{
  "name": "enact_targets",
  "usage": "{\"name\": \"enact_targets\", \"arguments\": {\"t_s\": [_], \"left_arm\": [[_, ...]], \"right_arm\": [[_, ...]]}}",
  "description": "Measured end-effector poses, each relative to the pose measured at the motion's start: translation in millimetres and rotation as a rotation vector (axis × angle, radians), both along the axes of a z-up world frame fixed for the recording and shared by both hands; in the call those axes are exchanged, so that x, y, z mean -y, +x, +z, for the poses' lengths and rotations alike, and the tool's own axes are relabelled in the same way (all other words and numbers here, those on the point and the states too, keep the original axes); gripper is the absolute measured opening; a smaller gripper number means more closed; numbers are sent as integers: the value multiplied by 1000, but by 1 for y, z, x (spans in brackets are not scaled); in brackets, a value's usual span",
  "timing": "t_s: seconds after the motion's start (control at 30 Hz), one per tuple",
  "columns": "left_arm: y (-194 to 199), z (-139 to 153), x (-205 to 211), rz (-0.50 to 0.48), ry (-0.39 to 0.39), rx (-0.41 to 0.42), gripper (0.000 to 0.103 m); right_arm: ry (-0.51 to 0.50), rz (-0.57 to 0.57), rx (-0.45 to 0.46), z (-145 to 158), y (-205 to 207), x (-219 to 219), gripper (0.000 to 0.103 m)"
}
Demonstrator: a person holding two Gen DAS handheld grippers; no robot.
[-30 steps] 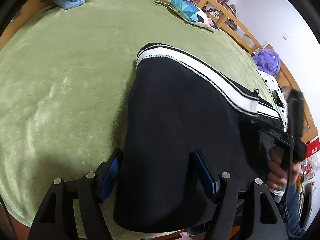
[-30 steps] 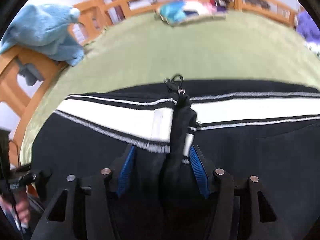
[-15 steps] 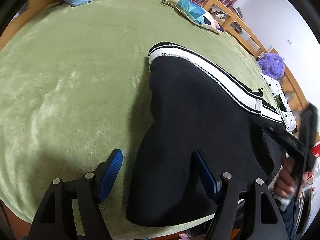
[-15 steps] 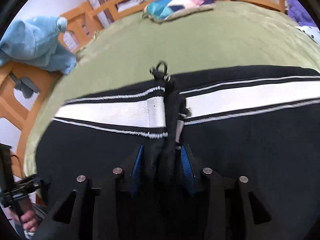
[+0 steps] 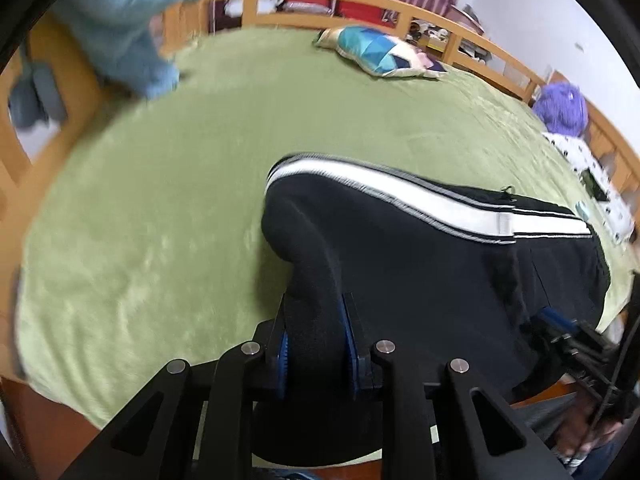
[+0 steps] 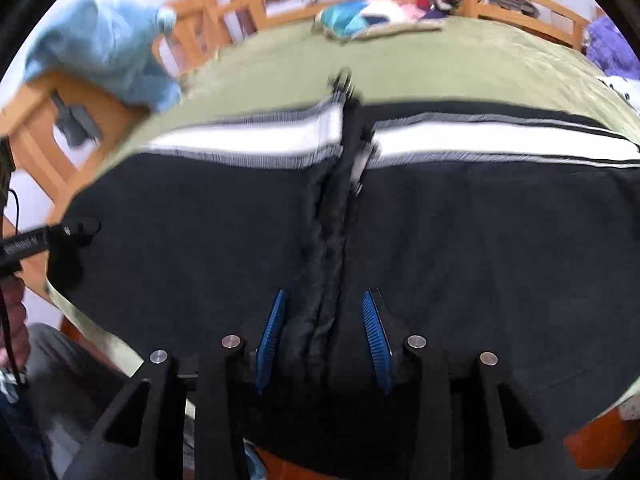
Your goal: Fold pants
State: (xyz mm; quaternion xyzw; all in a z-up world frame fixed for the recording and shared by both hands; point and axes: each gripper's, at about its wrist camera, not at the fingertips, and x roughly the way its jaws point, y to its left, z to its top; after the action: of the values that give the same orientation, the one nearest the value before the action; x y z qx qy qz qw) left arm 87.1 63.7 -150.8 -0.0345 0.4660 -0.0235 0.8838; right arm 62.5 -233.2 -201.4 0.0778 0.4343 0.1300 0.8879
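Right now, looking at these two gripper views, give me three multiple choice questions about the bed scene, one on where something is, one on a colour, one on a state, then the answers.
1. Where does the patchwork pillow lie?
A. On the far side of the bed, near the wooden rail
B. On top of the pants
C. On the floor

2. What colour is the wide stripe on the black pants?
A. Red
B. White
C. Yellow

3. What is between the fingers of the left gripper?
A. Nothing
B. The green blanket
C. A bunched fold of the black pants

Answers:
1. A: the pillow sits on the green blanket far beyond the pants, just before the rail.
2. B: a white band edged with thin lines runs along the pants.
3. C: the jaws are closing and black fabric fills the gap between the blue pads.
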Motion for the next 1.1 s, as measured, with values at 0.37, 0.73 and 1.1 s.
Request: {"name": "enact_targets", "arguments": {"t_s": [0.37, 0.73, 1.1], "left_arm": [[-6, 91, 117, -197, 104, 154, 19], [-4, 71, 247, -496, -45, 64, 25], [-12, 48, 181, -426, -161, 36, 40]], "right_arm": [[-30, -204, 64, 32, -29, 106, 39], [91, -290, 110, 41, -51, 173, 43], [168, -203, 81, 25, -42, 149, 45]]}}
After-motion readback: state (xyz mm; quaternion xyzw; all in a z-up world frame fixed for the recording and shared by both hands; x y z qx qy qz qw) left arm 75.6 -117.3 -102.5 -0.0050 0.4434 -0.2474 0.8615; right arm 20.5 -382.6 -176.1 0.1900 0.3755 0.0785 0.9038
